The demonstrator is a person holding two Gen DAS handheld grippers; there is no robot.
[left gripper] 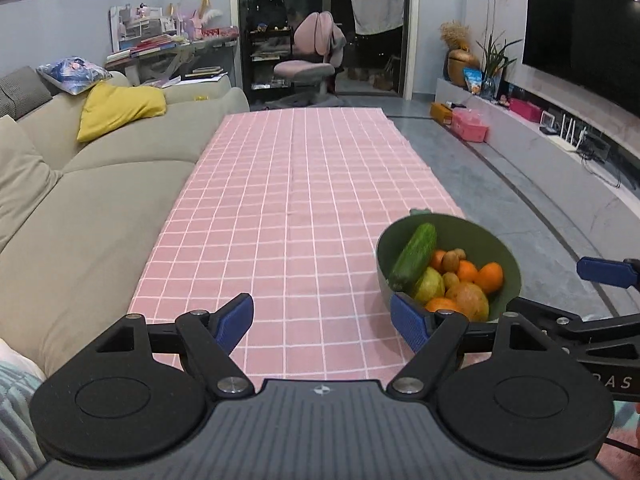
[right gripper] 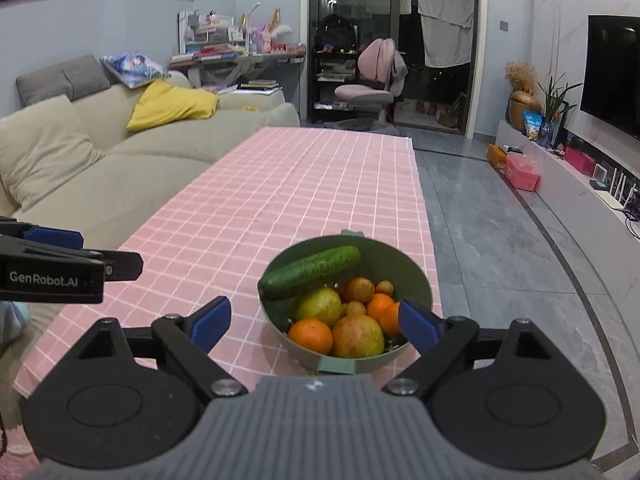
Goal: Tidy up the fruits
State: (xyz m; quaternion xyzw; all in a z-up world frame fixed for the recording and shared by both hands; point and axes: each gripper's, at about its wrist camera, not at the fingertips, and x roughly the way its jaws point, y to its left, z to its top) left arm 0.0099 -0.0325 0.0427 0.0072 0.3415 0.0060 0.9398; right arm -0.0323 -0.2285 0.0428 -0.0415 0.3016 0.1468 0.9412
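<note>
Starting on the left, the left gripper [left gripper: 322,322] has its two blue fingers [left gripper: 236,320] spread wide apart, and nothing is between them. Only the pink checked cloth [left gripper: 288,200] lies under the gap. The green bowl [left gripper: 504,256] sits off to the right of these fingers, with its near rim just past the right finger.

Next comes the right gripper [right gripper: 316,324]. Its fingers are spread too and hold nothing. The bowl sits right in front of this gap, with its near edge down between the two fingers. Its small handle tab [right gripper: 336,366] points back at the gripper.

The bowl is piled full. A long cucumber [right gripper: 310,272] leans across the back, with one end up over the left rim. In front lie an orange [right gripper: 311,335], a big yellow-red fruit [right gripper: 357,336] and a green-yellow fruit [right gripper: 319,305]. Small brown fruits [right gripper: 359,289] sit behind them.

Here is what I think could go wrong. The fruits are round and touch each other, so closing on one could push its neighbours and make them roll out. The cucumber could tip over the rim if something bumps it. The bowl is close to the right edge of the cloth, so a hard push could slide it off toward the floor [right gripper: 500,240]. The right finger is very near the fruit at the side of the bowl, so it could knock that fruit on the way in. The two grippers are close and could bump each other.
</note>
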